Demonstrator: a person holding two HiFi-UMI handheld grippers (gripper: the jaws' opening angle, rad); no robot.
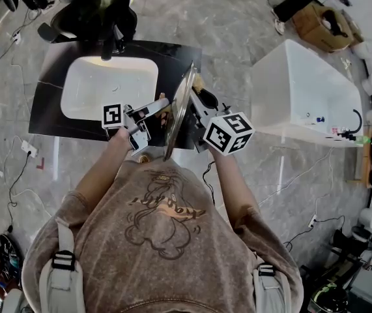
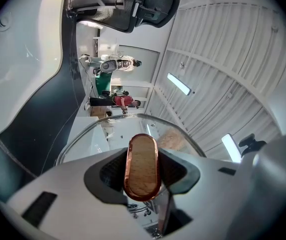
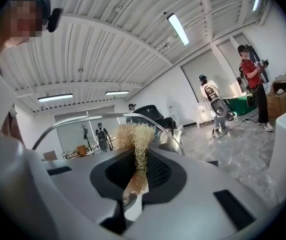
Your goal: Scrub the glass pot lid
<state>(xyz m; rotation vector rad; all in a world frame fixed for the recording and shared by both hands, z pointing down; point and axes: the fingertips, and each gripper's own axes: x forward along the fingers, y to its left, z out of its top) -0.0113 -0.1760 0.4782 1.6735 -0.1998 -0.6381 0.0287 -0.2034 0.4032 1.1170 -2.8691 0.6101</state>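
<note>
Between the jaws of the right gripper (image 3: 135, 179), a straw-coloured scrubber (image 3: 132, 136) is pinched, just beside the glass lid (image 1: 180, 106), which stands on edge. Opposite, the left gripper (image 1: 163, 107) is clamped on the lid's copper-rimmed wooden knob (image 2: 143, 159), above a white sink (image 1: 107, 87). Print on the person's shirt (image 1: 163, 207) is unreadable.

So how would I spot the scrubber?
Find the white sink in the black counter; beside it a glass lid is held on edge. The scrubber is pinched in the right gripper by the lid's rim: the only pale, straw-like tuft.
</note>
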